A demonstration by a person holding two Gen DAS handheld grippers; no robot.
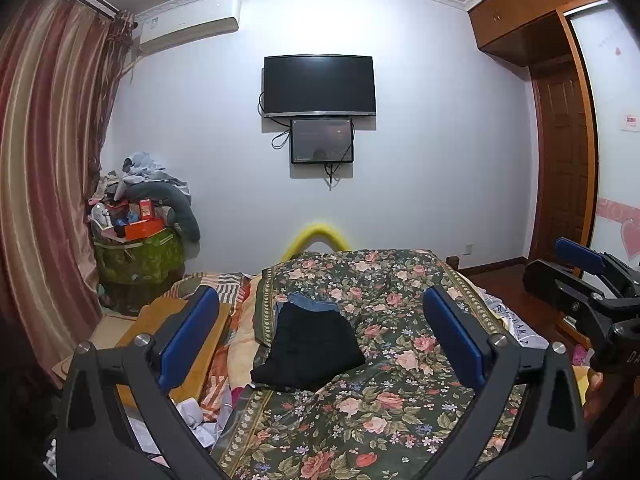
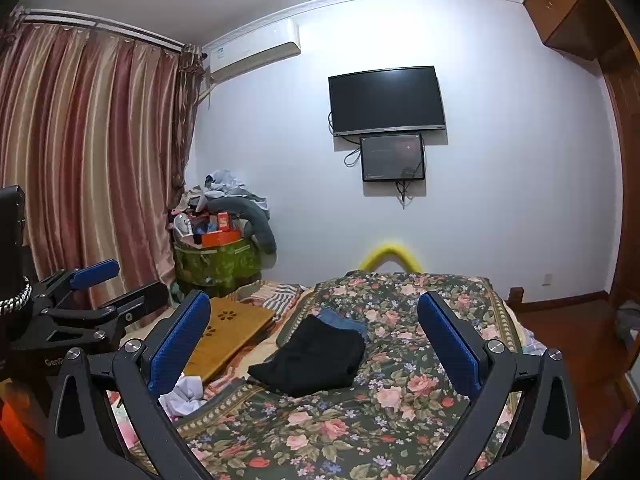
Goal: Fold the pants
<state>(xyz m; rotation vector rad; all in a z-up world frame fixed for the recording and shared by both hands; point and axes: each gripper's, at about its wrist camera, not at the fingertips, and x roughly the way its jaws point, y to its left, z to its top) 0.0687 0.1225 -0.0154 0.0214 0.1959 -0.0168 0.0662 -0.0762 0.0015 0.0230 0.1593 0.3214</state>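
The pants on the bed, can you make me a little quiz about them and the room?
1. True or false: the black pants lie folded on the floral quilt.
2. What colour cloth peeks out behind the pants? A red, B blue, C white.
3. Fill in: the left tool and right tool are both ____ and hold nothing.

Key: 1 true; 2 B; 3 open.
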